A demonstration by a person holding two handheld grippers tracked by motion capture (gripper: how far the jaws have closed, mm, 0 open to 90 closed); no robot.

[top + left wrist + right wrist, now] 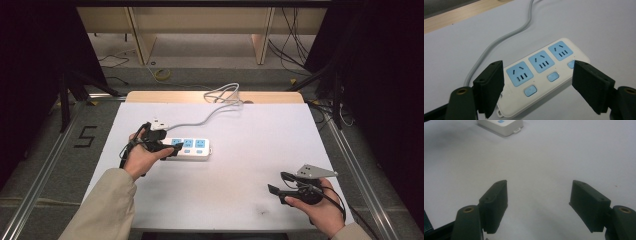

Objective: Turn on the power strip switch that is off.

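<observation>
The right gripper (282, 192) stood near of the power strip (190, 148), well apart, fingers (495, 205) open and empty. The left gripper (167, 148) hovered over the strip's left end on the tabletop (250, 150), fingers spread, gripping nothing.

A white power strip (190, 148) with three blue sockets and buttons lies flat on the table's left half.

Right tool (538, 205) hovers with jaws wide apart above bare white tabletop (554, 157); power strip (501, 125) end lies well ahead.
</observation>
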